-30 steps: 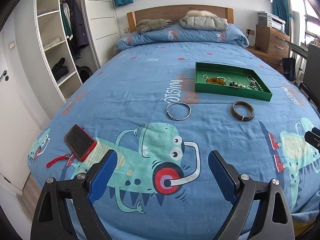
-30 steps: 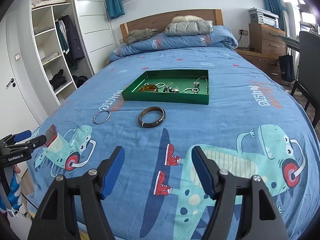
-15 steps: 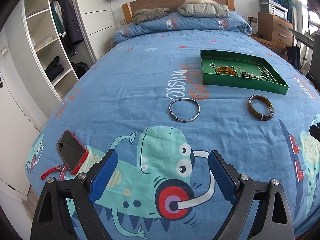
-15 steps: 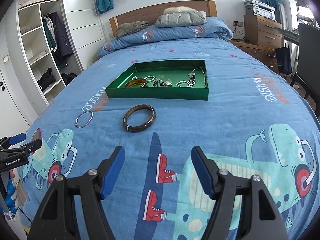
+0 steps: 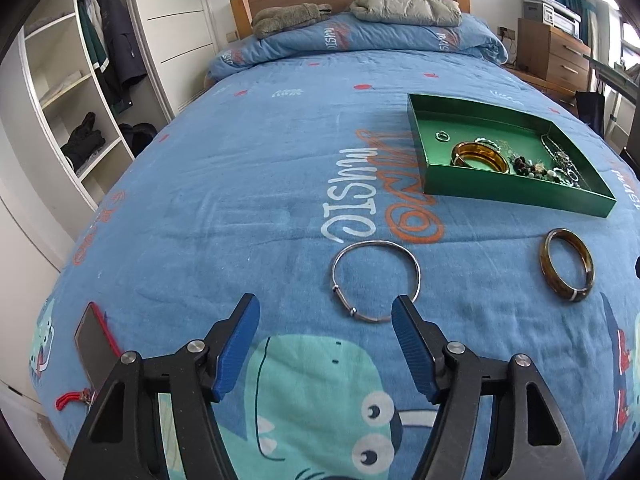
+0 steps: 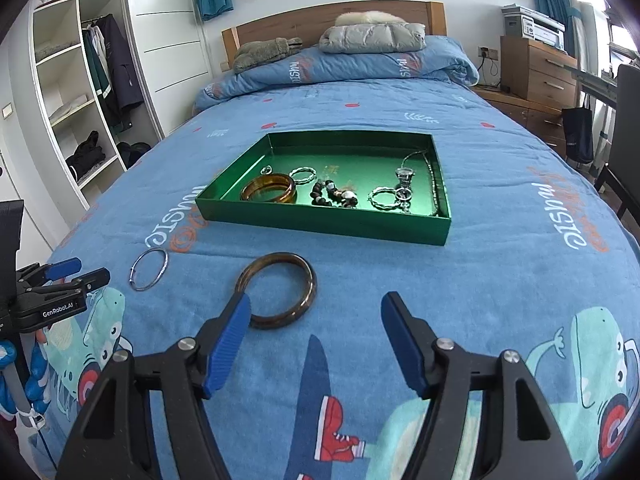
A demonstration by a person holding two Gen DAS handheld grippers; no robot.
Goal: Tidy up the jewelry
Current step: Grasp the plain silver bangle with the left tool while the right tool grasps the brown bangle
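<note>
A thin silver bangle (image 5: pixel 416 270) lies on the blue bedspread just beyond my open, empty left gripper (image 5: pixel 325 309); its near edge sits by the right fingertip. It also shows in the right wrist view (image 6: pixel 139 282). A dark brown bangle (image 6: pixel 310 286) lies just ahead of my open, empty right gripper (image 6: pixel 316 304), its near edge by the left fingertip; it also shows in the left wrist view (image 5: pixel 549 270). Beyond them a green tray (image 6: pixel 328 226) holds an amber bangle (image 6: pixel 269 193), beads, rings and a chain. The left gripper (image 6: pixel 76 270) shows at the left of the right wrist view.
A red-cased phone (image 5: pixel 93 346) with a red strap lies near the bed's left front corner. Folded duvet, grey jacket and plush lie at the headboard (image 6: pixel 332 24). A wardrobe (image 6: pixel 64 92) stands left; a wooden dresser (image 6: pixel 536 68) and chair stand right.
Both grippers have moved forward and lower over the bed, each coming close to its bangle. Both have stayed open. The jewelry has not moved.
</note>
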